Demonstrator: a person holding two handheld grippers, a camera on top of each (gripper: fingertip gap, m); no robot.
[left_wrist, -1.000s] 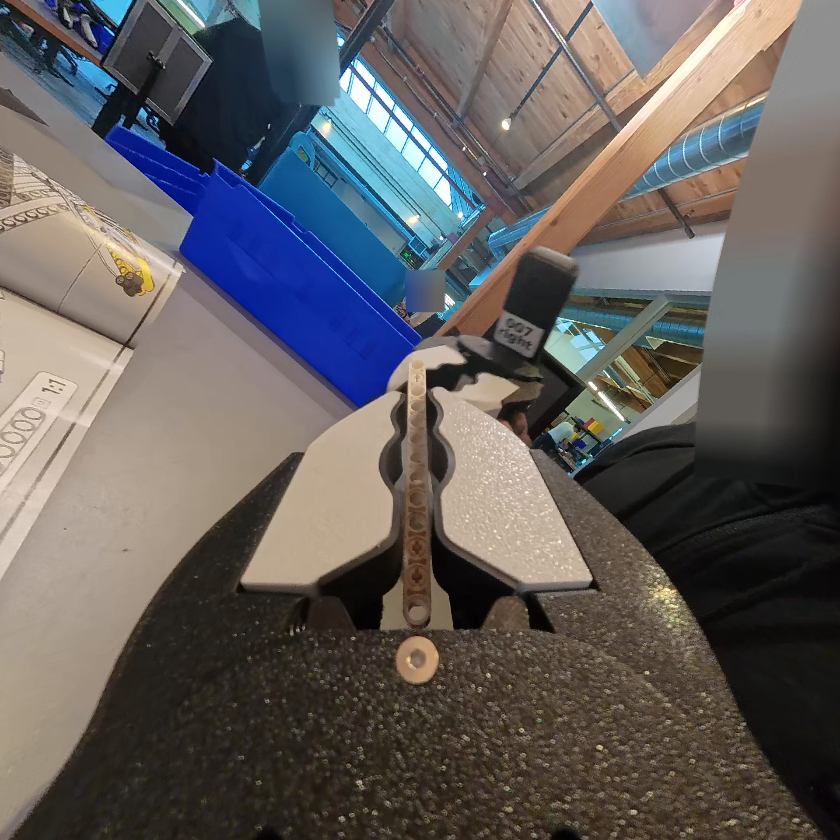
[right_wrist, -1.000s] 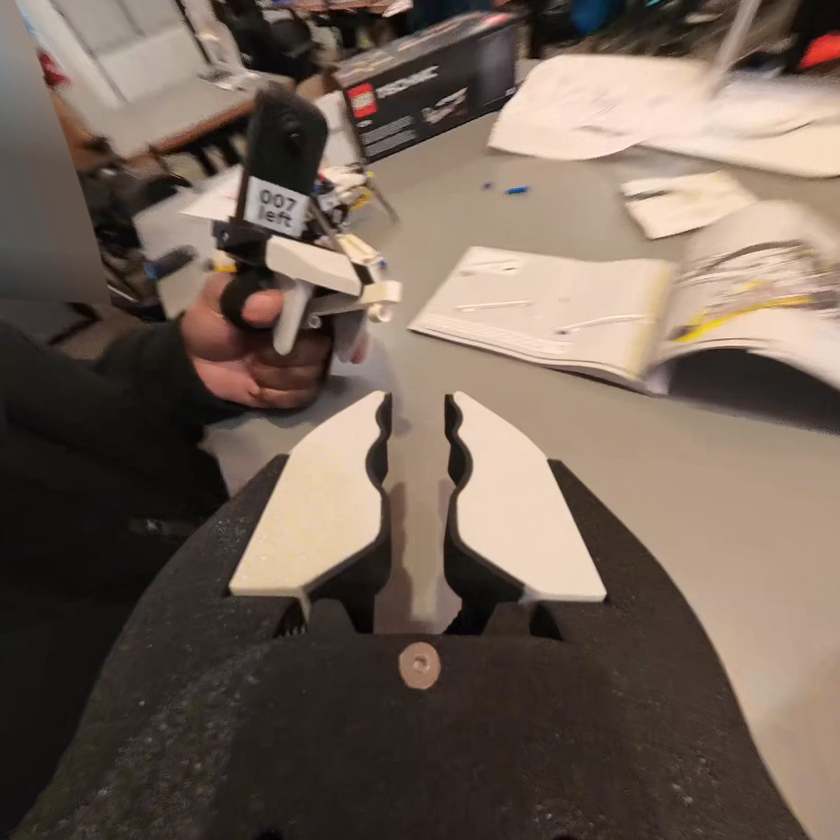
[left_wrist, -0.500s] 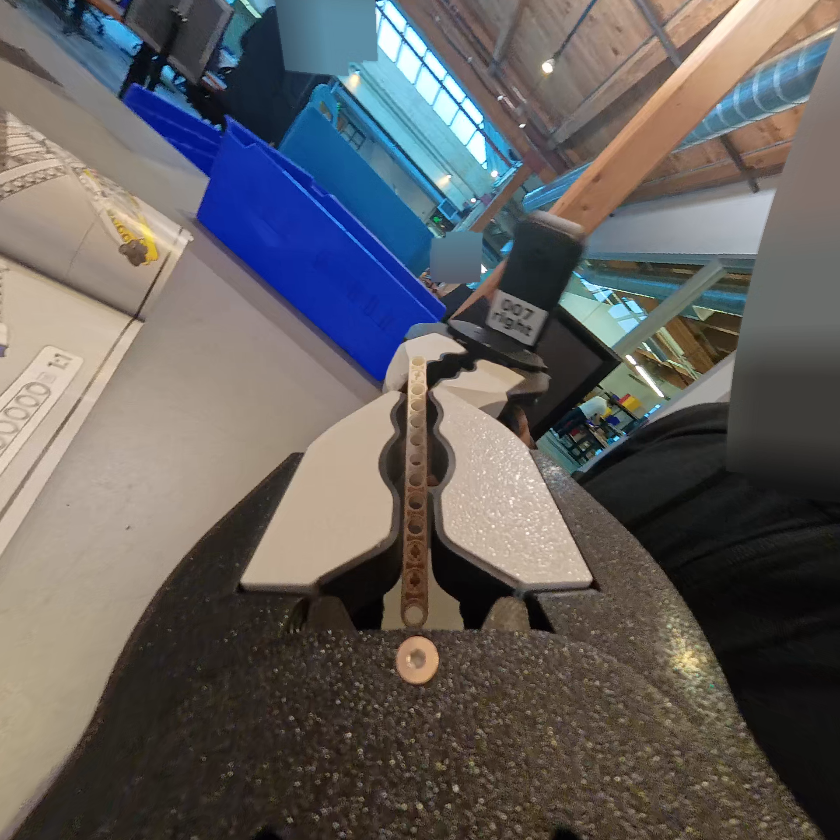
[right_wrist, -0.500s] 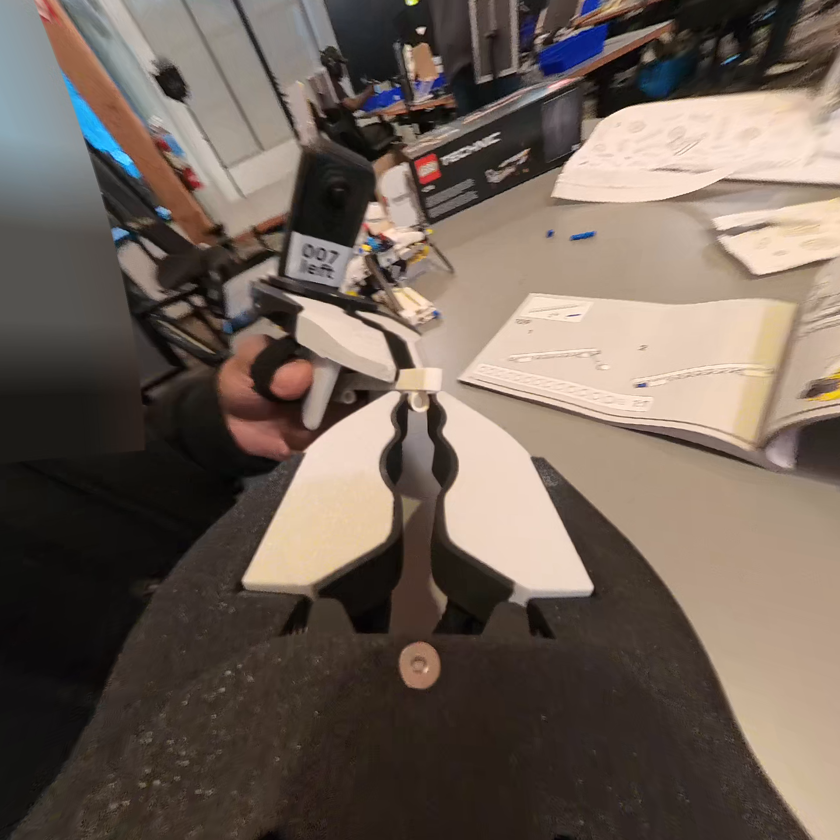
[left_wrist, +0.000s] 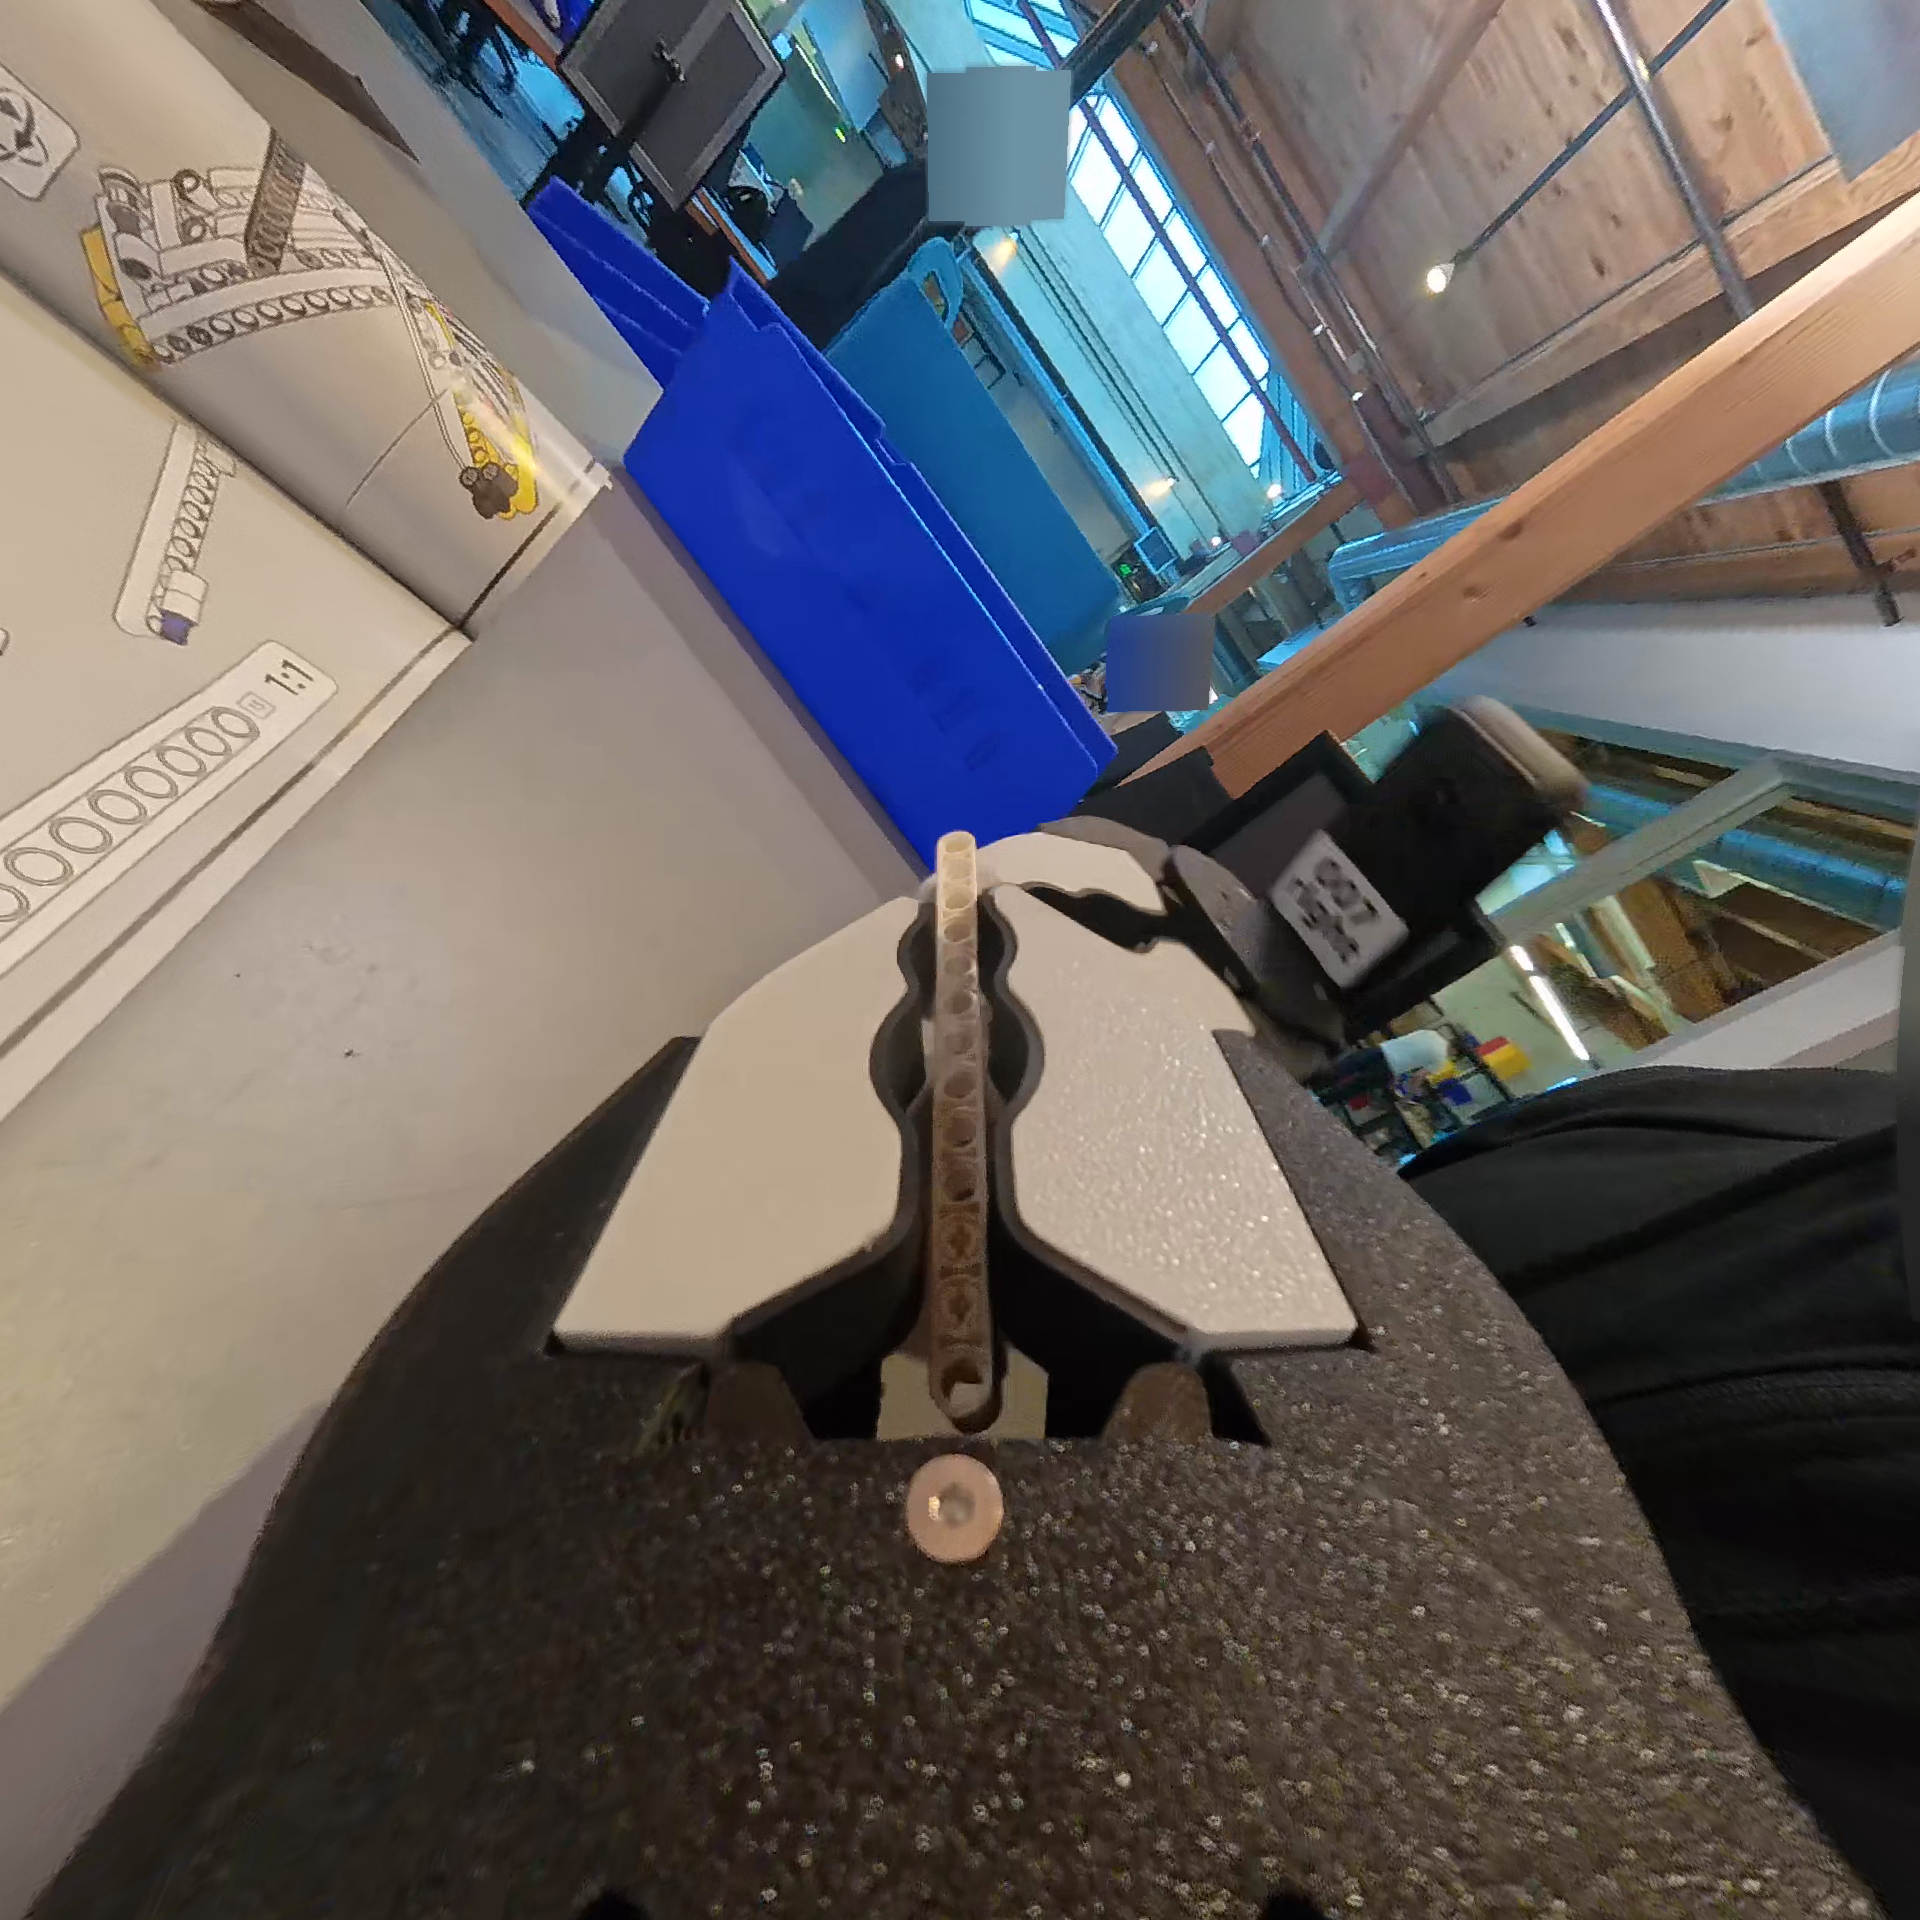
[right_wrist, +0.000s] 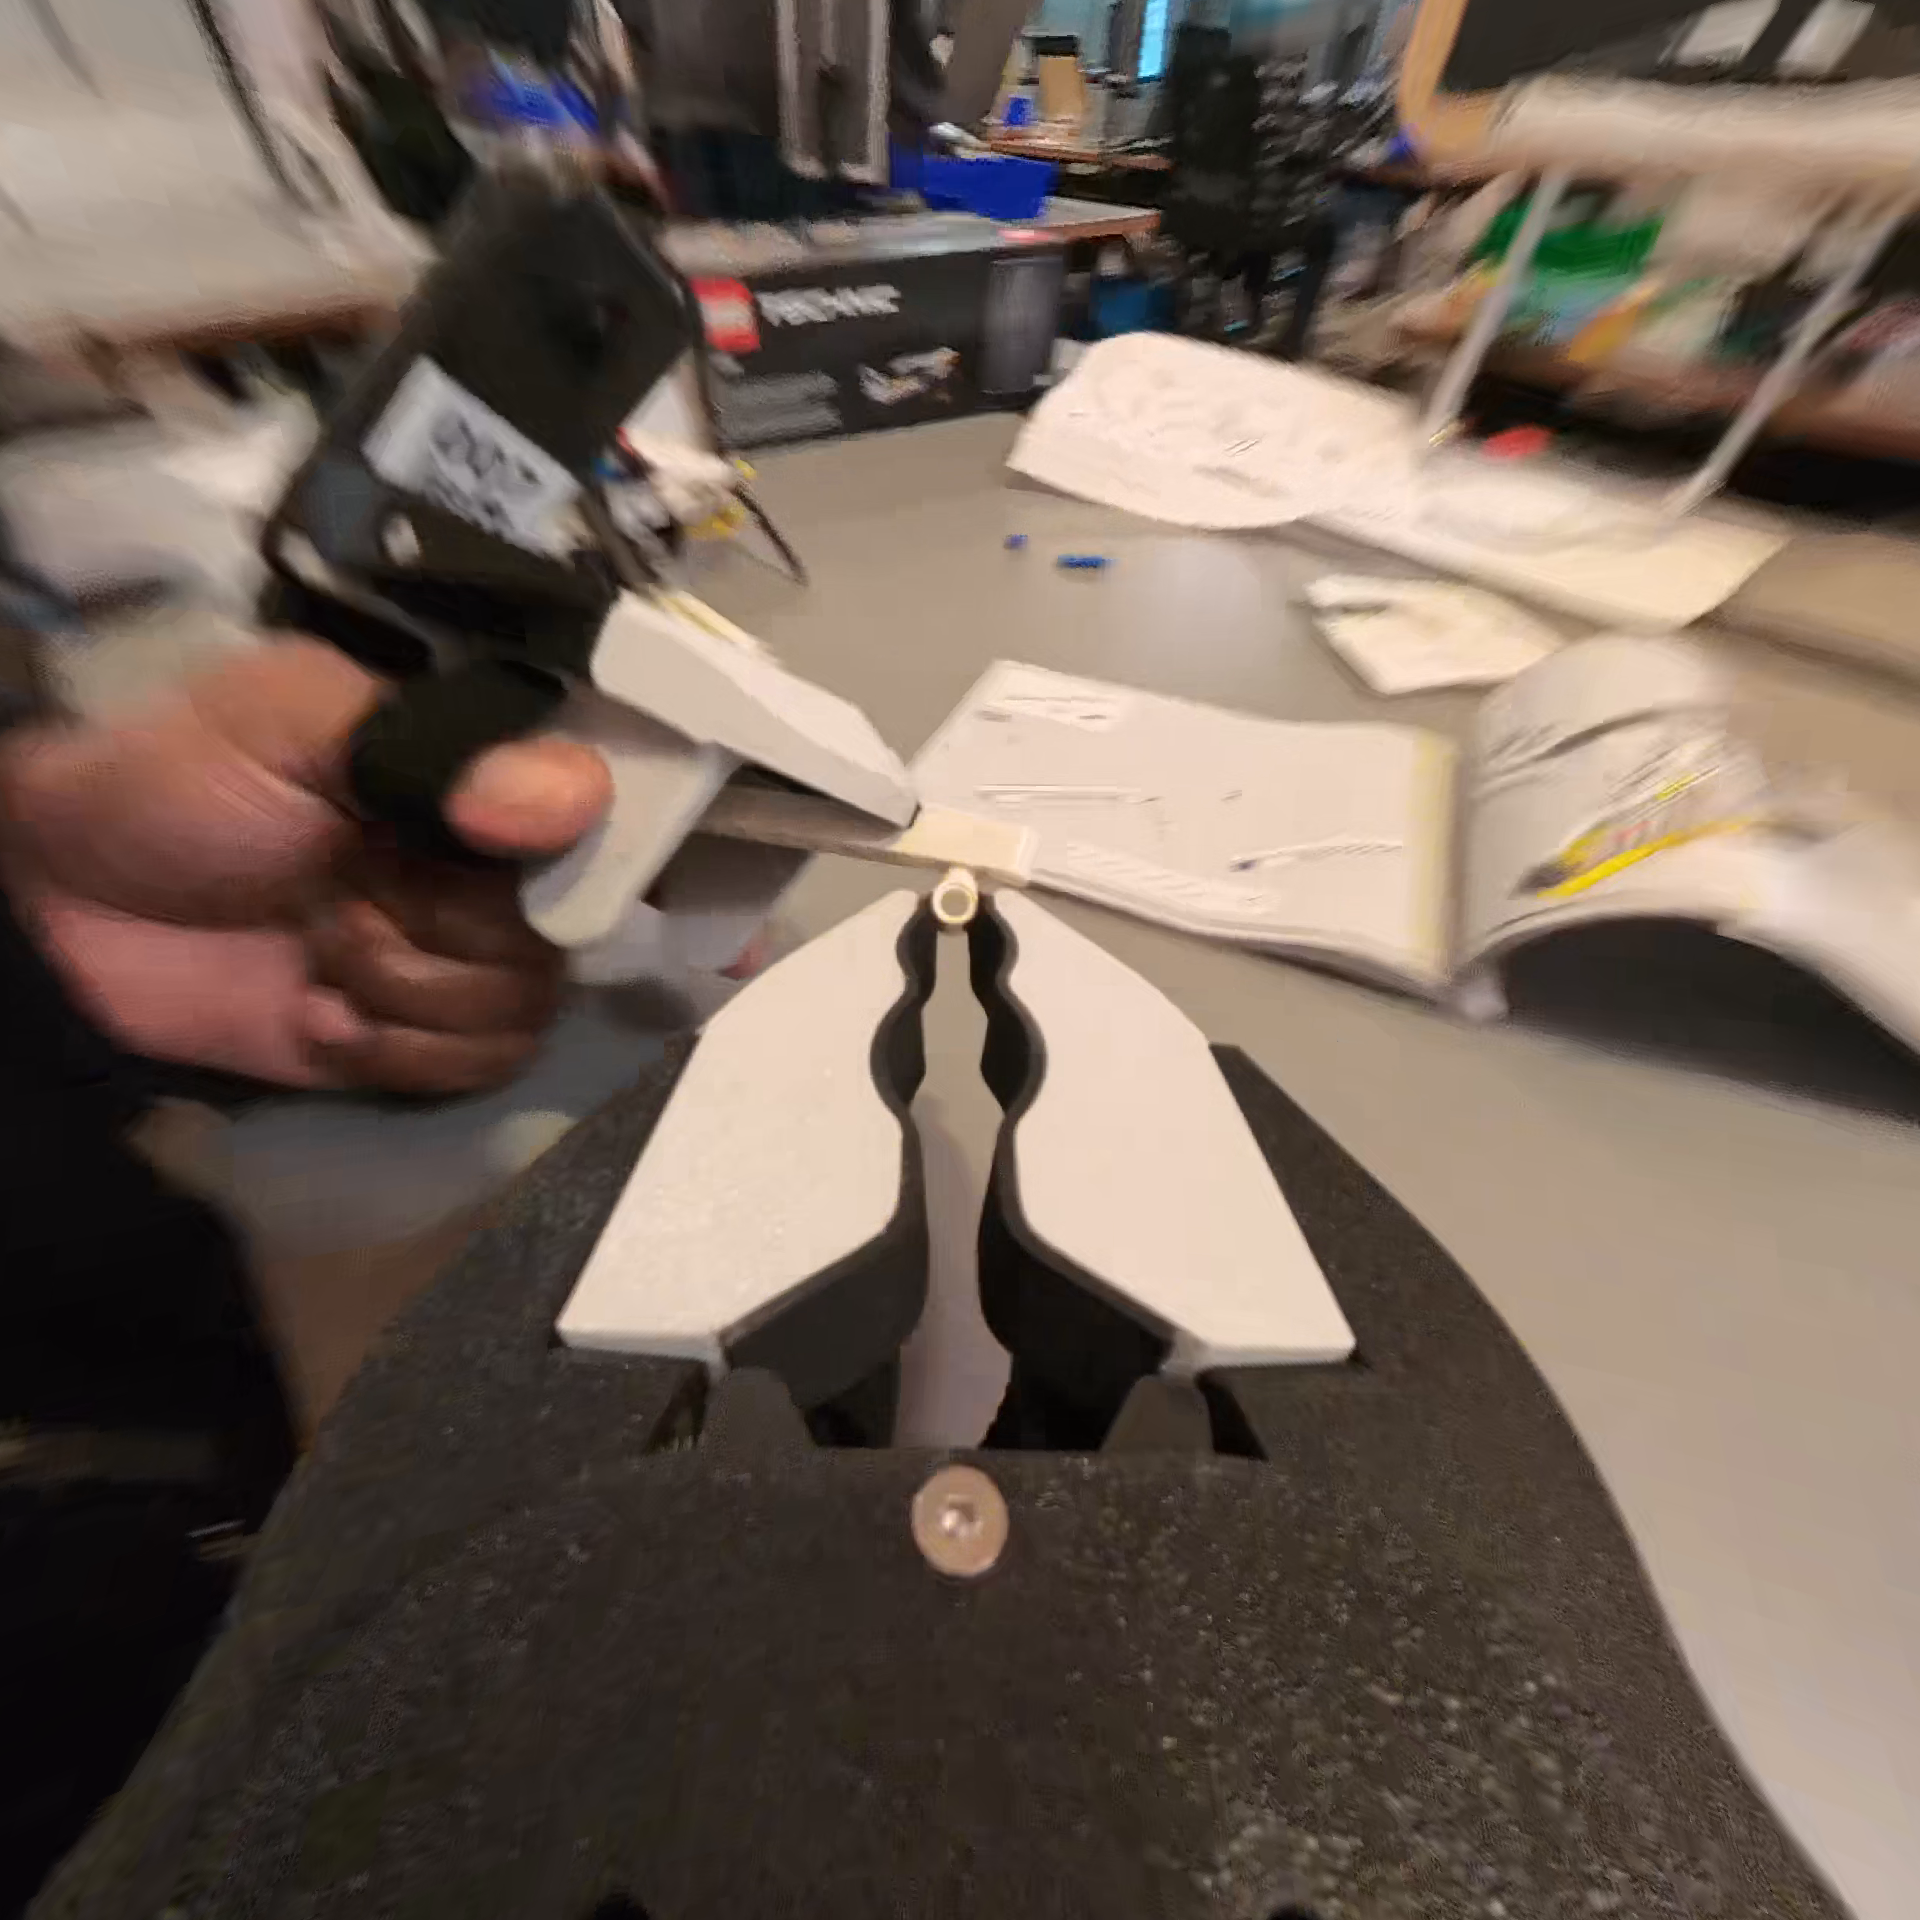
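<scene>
The left gripper (left_wrist: 961, 914) clamps a long tan holed beam (left_wrist: 958, 1091) edge-on along its fingers, its tip jutting out so the right gripper (right_wrist: 956, 914) can pinch a small pale peg (right_wrist: 954, 900) against that tip, just before the open booklet (right_wrist: 1195, 821).

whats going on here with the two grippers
A person holds a gripper in each hand above a grey table. The left gripper is shut on a long tan beam with holes, held lengthwise between its fingers. The right gripper pinches a small tan peg at its fingertips, right against the beam's far end. An open instruction booklet lies on the table behind, and blue bins stand at the table's edge.
</scene>
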